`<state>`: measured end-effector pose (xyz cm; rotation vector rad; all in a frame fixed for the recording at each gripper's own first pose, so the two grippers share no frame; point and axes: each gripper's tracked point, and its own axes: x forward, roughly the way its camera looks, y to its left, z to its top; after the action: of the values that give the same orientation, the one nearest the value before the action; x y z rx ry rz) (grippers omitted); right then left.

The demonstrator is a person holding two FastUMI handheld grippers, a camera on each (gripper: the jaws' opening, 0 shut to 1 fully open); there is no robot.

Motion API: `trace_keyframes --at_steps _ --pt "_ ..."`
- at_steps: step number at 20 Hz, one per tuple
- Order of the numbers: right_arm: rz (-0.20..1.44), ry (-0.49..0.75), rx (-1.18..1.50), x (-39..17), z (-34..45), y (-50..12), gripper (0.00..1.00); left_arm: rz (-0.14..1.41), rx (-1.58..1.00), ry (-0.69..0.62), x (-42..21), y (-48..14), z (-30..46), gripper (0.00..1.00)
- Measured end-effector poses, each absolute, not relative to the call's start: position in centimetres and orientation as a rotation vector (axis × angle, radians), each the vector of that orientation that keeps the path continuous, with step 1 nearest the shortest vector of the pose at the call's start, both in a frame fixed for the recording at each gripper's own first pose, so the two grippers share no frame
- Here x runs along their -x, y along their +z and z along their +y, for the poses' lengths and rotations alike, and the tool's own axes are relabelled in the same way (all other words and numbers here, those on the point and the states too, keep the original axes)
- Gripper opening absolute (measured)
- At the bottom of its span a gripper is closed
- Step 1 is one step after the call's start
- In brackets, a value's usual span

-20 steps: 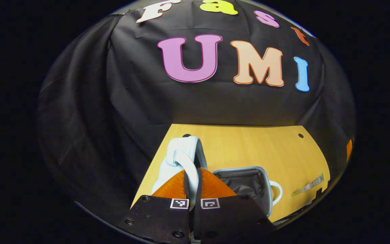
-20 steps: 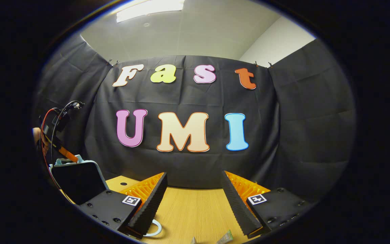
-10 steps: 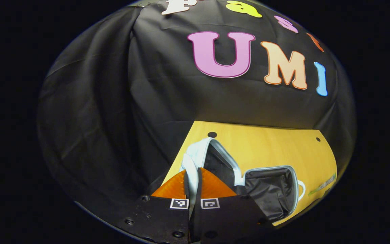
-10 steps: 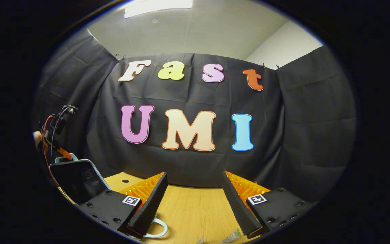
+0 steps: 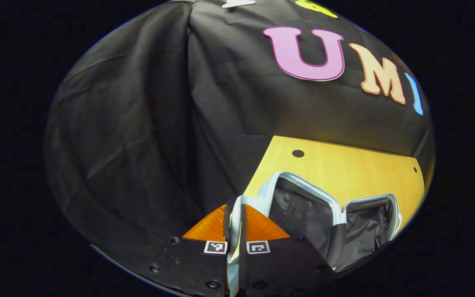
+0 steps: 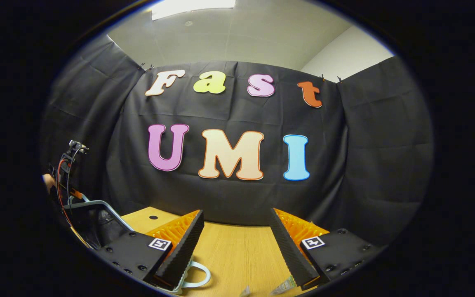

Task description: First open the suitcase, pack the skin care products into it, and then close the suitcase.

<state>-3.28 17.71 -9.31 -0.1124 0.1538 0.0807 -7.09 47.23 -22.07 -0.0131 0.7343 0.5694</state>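
The pale blue suitcase lies open on the wooden table (image 5: 336,163). Its lid (image 5: 299,204) leans back to the left, and the dark lining shows in both the lid and the base (image 5: 371,218). My left gripper (image 5: 234,208) is shut on the lid's pale edge strap (image 5: 236,220). In the right gripper view the lid (image 6: 93,216) is at the far left, held low by the left gripper (image 6: 66,181) with a hand behind it. My right gripper (image 6: 235,241) hangs open over the table with nothing between its fingers. A green-tipped skin care tube (image 6: 283,286) lies just below it.
The suitcase's pale loop handle (image 6: 199,275) lies by my right gripper's left finger. A second small packet (image 6: 244,292) sits at the bottom edge. The black cloth wall closes the table's far side and left side. The tabletop has a round hole (image 5: 298,153).
The lid has swung further open, down and to the left, with my left gripper still shut on its edge. My right gripper has hardly moved.
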Motion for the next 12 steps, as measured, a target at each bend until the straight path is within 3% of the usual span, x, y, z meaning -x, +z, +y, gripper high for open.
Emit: trace_keyframes --at_steps 3,6,7,9,12 --pt "0.143 0.083 0.126 2.9 16.8 -8.9 0.98 0.654 0.040 0.606 7.3 -20.9 47.7 0.15" --pt "0.127 0.086 0.110 2.2 15.6 -8.3 0.98 0.489 0.049 0.594 5.5 -17.1 45.5 0.62" --pt "0.121 0.094 0.100 2.1 15.2 -8.2 0.98 0.428 0.042 0.590 4.6 -15.4 44.5 0.73" --pt "0.094 0.095 0.081 1.8 13.6 -7.6 0.99 0.295 0.040 0.581 4.1 -12.4 42.0 0.87" --pt "0.051 0.093 0.046 1.4 10.9 -6.8 0.99 0.076 0.070 0.571 5.2 -7.4 37.2 0.94"
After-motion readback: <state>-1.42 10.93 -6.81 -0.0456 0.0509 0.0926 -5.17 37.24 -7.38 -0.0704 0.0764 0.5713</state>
